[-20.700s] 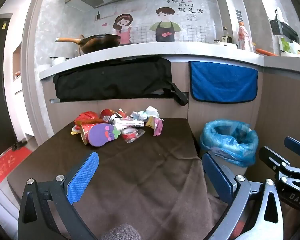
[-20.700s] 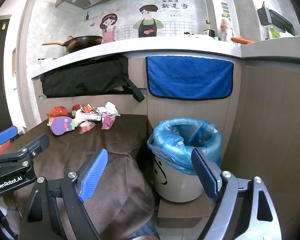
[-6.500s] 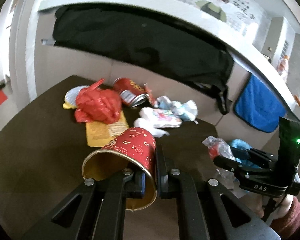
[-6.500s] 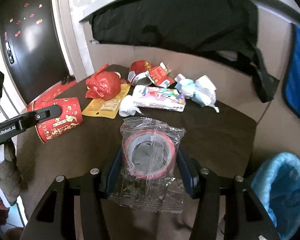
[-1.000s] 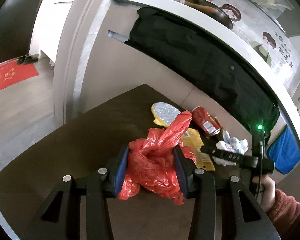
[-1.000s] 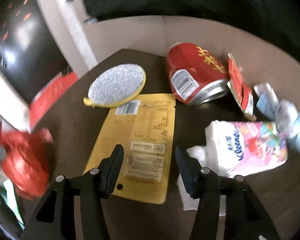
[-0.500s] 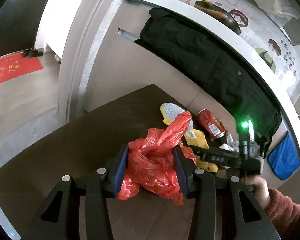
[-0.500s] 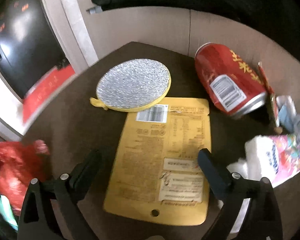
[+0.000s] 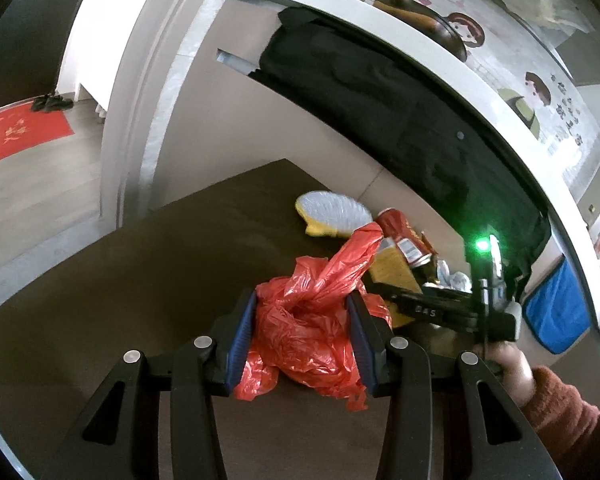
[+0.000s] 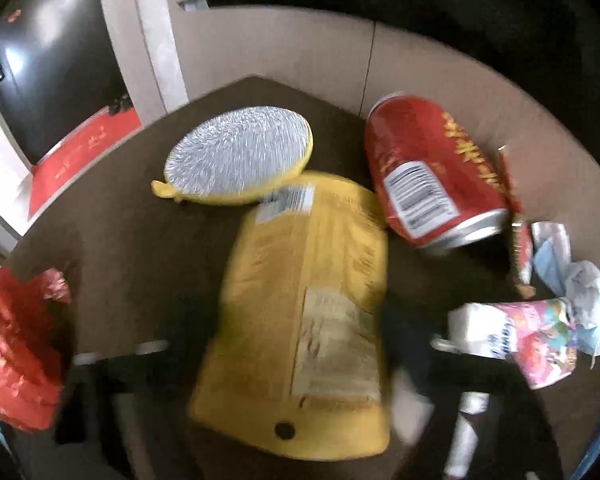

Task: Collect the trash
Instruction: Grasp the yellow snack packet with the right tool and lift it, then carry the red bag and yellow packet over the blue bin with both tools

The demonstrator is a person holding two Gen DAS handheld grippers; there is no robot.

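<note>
Red bag, crumpled plastic, clamped between the blue pads of the left gripper, low centre of the left view, above a dark brown table. Same bag at the lower left edge of the right view.

Yellow pouch centre of the right view, lying on the table, smeared by motion; small print and barcode unreadable. Right gripper blurred to dark streaks on either side of the pouch, jaws closing around it; whether they press it yet, cannot tell. Seen from the left view as a black tool lettered "DAS", green light lit, held by a hand in a rust sleeve.

Touching the pouch's top, a round foil pad with yellow rim. Right of it, a red can on its side: yellow Chinese characters, white barcode label. Lower right, a tissue pack, partly cut off, lettering too blurred; crumpled white paper beside it.

Behind the table, beige panel wall, black cloth hanging from a grey counter, blue towel far right. Pan on the counter; cartoon figures and Chinese writing on the backsplash. Red mat on the floor, far left.
</note>
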